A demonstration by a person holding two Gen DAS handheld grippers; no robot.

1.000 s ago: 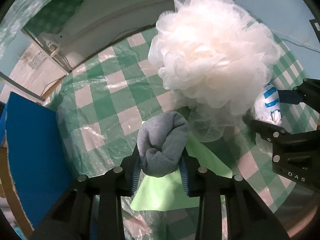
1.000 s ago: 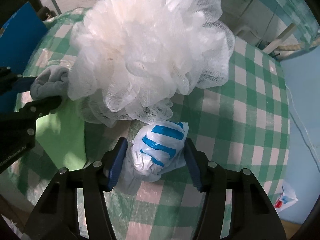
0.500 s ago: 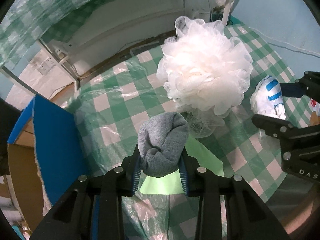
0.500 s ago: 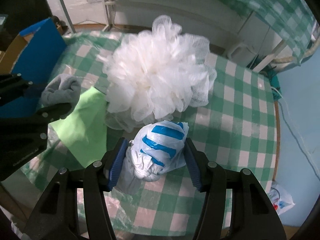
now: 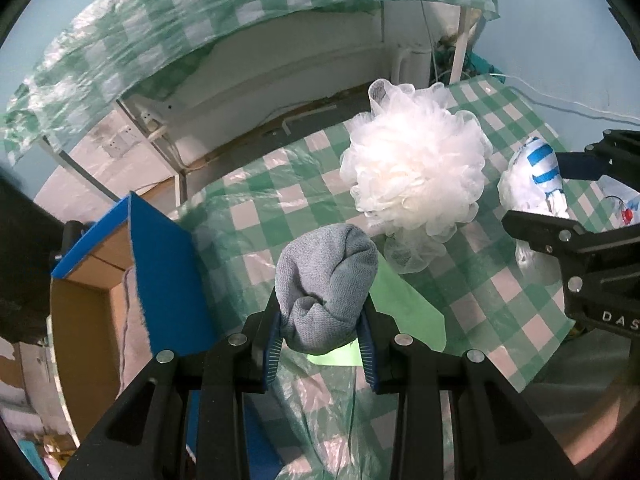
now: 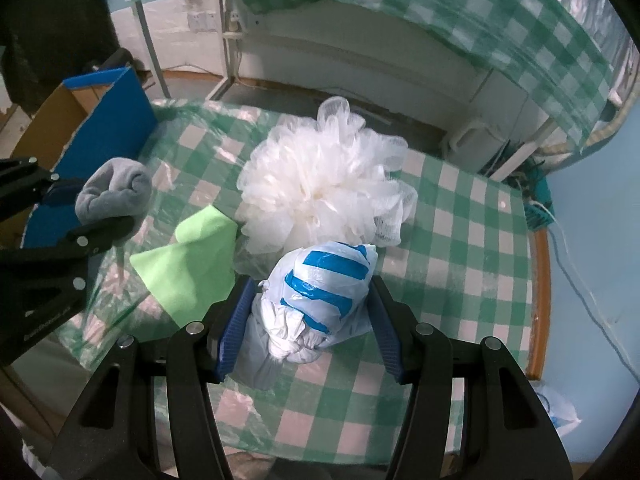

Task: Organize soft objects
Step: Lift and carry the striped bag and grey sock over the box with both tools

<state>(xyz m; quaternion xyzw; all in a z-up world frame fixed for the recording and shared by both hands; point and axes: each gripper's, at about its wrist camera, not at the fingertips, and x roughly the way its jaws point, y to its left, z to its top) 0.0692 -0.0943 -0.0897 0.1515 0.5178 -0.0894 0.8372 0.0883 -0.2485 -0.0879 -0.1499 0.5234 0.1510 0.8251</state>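
Left gripper (image 5: 323, 346): jaws clamped on a rolled grey sock (image 5: 326, 286), held above the bench (image 5: 280, 208).
Right gripper (image 6: 308, 322): jaws clamped on a knotted white-and-blue plastic bag (image 6: 324, 292), raised over the bench.
White mesh pouf (image 6: 320, 192): resting on the checked bench cover, beside a green sheet (image 6: 188, 264).
Blue-edged cardboard box (image 5: 120, 280): at the bench's left edge.

Lighting: soft, even, moderately bright indoor light from above.
Glare: pale sheen on the clear plastic sheet (image 5: 256, 236) over the bench; white bath pouf (image 6: 320, 192) nearly overexposed.
Shadows: faint, diffuse, close under objects.
Distortion: strong fisheye curvature, black vignette at corners.
Blur: hanging checked cloth (image 5: 168, 32) smeared towards the upper rim; centres sharp.
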